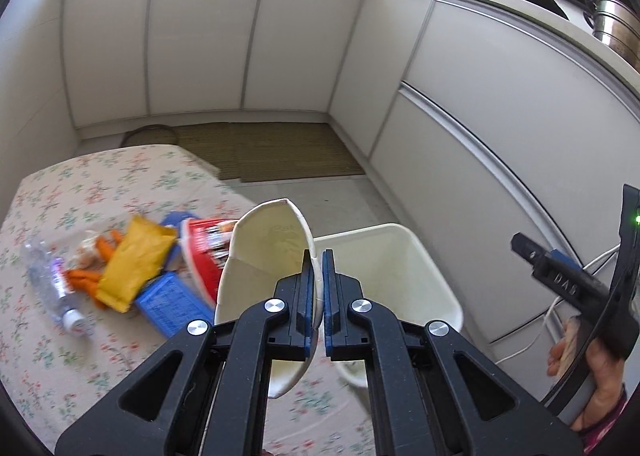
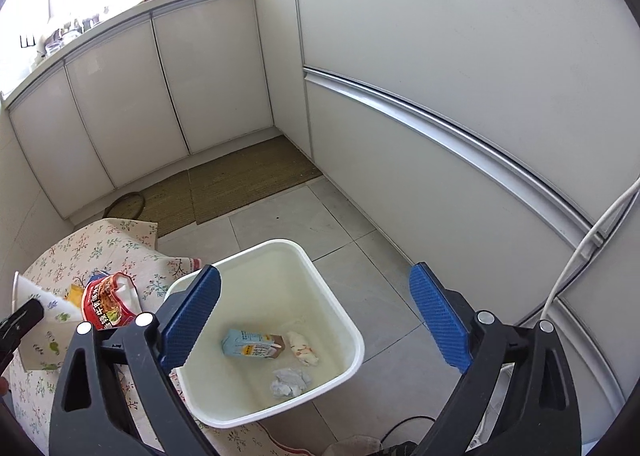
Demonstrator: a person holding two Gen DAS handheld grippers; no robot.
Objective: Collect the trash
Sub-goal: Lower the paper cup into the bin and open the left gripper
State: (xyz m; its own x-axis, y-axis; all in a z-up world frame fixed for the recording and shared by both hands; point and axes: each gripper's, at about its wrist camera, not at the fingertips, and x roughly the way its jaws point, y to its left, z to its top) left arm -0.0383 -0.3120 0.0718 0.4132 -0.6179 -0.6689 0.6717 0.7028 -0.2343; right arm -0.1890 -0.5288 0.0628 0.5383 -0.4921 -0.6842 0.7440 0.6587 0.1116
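My left gripper [image 1: 319, 284] is clamped on the thin wall of a squashed white paper cup [image 1: 266, 256], blue pads pinching the edge at its 3 o'clock side; an edge pinch makes sense because the cup is crushed flat-ish and has no body to wrap. In the left wrist view the cup hangs over the corner of the table with the floral cloth [image 1: 80, 191], just at 9 o'clock of the cream plastic waste bin [image 1: 400, 280], so my read is I'm mid-carry and the drop needs a short shift toward 3 o'clock to clear the rim. My right gripper [image 2: 316, 320] is spread wide and holds nothing, hovering above the bin mouth. The bin already holds a light-blue drink carton [image 2: 252, 344], a crumpled white tissue wad [image 2: 290, 382] and a white-and-orange scrap [image 2: 304, 348]. Left on the table at 9 o'clock of the cup: red instant-noodle bowl [image 1: 206, 240] directly behind it, yellow snack packet [image 1: 132, 264], blue plastic crate-like piece [image 1: 172, 304], clear plastic bottle [image 1: 56, 288], orange snack bits in a clear bag [image 1: 86, 268]. Obstructions: the noodle bowl sits close to the cup, contact unclear due to blur; the near bin rim lies in the drop path; a white cable [image 2: 580, 252] runs along the cabinet at 3 o'clock, well apart from the bin.
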